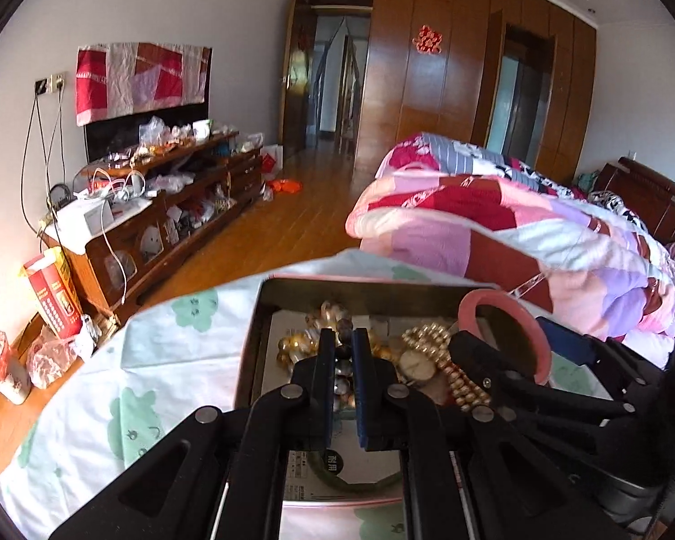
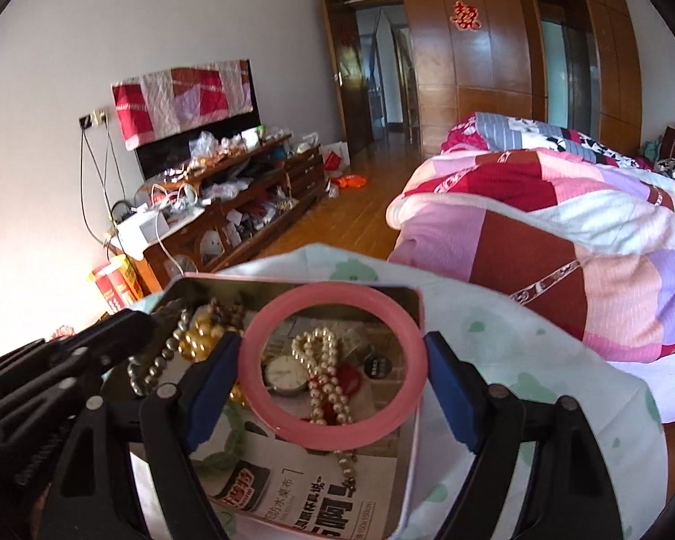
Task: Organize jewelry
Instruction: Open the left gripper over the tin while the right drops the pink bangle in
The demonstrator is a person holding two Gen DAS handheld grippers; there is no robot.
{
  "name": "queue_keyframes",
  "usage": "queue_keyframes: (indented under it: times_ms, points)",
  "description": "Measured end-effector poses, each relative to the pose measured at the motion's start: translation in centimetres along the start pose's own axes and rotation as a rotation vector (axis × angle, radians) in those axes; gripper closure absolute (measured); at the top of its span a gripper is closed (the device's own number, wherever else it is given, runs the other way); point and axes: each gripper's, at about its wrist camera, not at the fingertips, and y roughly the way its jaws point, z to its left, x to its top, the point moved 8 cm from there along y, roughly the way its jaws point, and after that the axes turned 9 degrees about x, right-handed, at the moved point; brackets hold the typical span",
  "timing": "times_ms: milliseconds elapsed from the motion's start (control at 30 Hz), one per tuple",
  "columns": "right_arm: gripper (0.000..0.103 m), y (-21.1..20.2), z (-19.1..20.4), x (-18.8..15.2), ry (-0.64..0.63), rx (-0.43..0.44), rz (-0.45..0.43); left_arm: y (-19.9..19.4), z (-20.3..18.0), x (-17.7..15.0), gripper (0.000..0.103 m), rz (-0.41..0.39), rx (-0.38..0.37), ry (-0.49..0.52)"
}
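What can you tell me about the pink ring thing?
The pink bangle is a plain, smooth, thick round hoop, glossy like plastic or stone. The right gripper holds it between its blue fingers, pressed on opposite sides, over the open jewelry tin. A watch and pearl beads show through its hole.

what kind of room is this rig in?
Almost certainly a home bedroom: a bed with a patchwork quilt, a wooden wardrobe wall, and a cluttered TV cabinet. The jewelry tin sits on a floral cloth near the bed.
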Motion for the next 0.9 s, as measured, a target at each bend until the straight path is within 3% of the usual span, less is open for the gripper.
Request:
queue_keyframes:
  times_ms: [267,433,533,700,767,900]
  points:
    - [0.019,0.6,0.5,-0.5,-0.088,-0.046,0.008,0.9,0.5,-1.0,0.097,0.038,0.077,0.016]
    - [0.019,1.1,0.3,-0.6,-0.063,0.007,0.028,1.5,0.5,-1.4,0.094,0.088,0.067,0.006]
    - [0.018,0.8,0.1,-0.3,-0.026,0.045,0.009,1.6,0.7,-1.4,0.083,0.101,0.078,-0.008]
    - [0.015,-0.4,-0.2,0.3,0.032,0.072,-0.048,0.8,1.0,-0.6,0.043,0.053,0.065,-0.044]
    - [0.007,-1.1,-0.8,0.6,0.056,0.064,-0.085,0.4,0.6,-0.4,0.033,0.033,0.043,-0.045]
    - [0.006,-2.5,-1.4,1.3,0.096,0.044,-0.159,-0.5,-0.1,0.3,0.026,-0.032,0.098,0.011]
